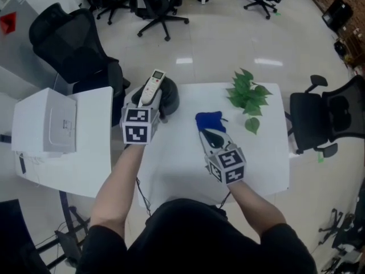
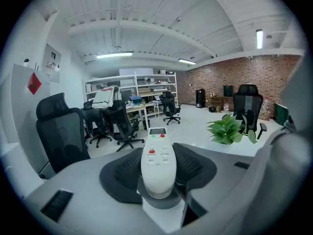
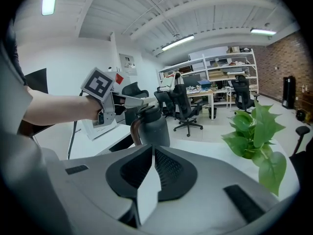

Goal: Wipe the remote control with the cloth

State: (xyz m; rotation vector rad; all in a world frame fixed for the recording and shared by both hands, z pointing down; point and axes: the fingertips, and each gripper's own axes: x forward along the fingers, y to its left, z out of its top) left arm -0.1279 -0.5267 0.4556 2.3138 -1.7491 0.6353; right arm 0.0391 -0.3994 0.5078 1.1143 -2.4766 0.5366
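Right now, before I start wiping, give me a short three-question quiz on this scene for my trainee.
1. True or false: the right gripper has the blue cloth clamped between its jaws.
2. What does the left gripper hold? A) the remote control B) a mug C) a pen
3. Fill in: to the right of the cloth, on the white table, stands a green ____.

Key
1. False. Its jaws are shut with nothing between them, and the cloth lies on the table at its tip.
2. A. The pads press on the remote control from both sides, and it is lifted off the table.
3. plant
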